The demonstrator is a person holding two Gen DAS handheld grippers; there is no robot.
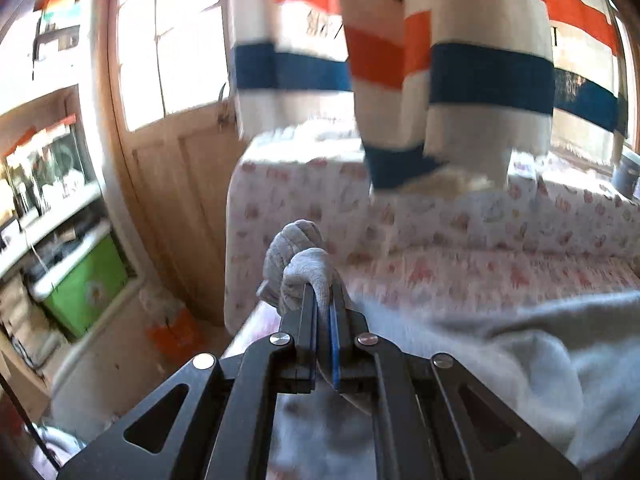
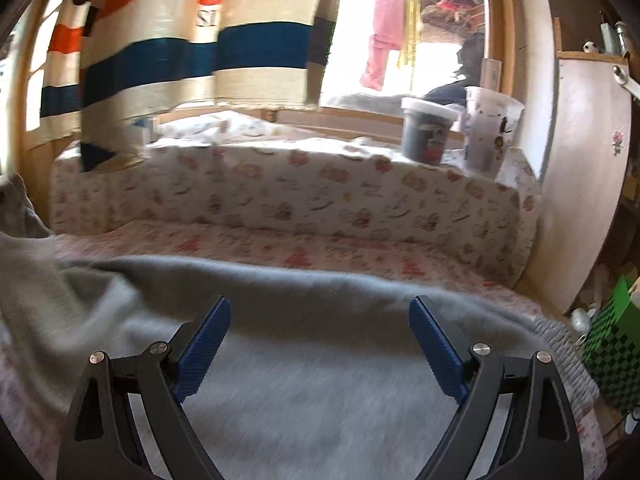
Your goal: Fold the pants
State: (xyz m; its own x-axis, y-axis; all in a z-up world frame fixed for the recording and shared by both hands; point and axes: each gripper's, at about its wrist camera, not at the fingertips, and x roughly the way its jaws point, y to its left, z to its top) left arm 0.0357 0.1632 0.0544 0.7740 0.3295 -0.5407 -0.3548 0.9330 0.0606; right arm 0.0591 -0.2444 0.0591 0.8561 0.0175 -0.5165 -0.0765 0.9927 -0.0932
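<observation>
— Over on the left wrist view, we see things the other camera misses: a wooden door [image 1: 176, 184] with bright panes, shelves [image 1: 48, 200] crowded with goods, and a green box [image 1: 86, 284] low on the floor side. What do we get from the right?

— From the right wrist view we see a dark tub [image 2: 426, 130] with a white lid and a pale printed cup [image 2: 490, 132] standing just beside it on the ledge under the window [image 2: 400, 32], plus a green checked box [image 2: 612, 356] at the far right edge. Both views share the striped cloth [image 2: 168, 48] hanging above and the floral bed cover [image 2: 320, 196].

— And the grey pants [image 1: 500, 360]?

— They lie spread across the bed. On our left side, the left hand-held gripper [image 1: 322, 300] has its jaws pressed together on a bunched fold of the pants, which sticks up past the fingertips in a knot of grey fabric. The rest of the cloth trails away to the right and below it.

— On our right side?

— There the right hand-held gripper [image 2: 320, 312] stands wide apart, blue pads [image 2: 204, 352] facing each other, holding nothing. The pants fill the space under and between its fingers, and the ribbed waistband [image 2: 560, 344] shows just off its right finger. We cannot tell whether the fingers touch the fabric.
</observation>
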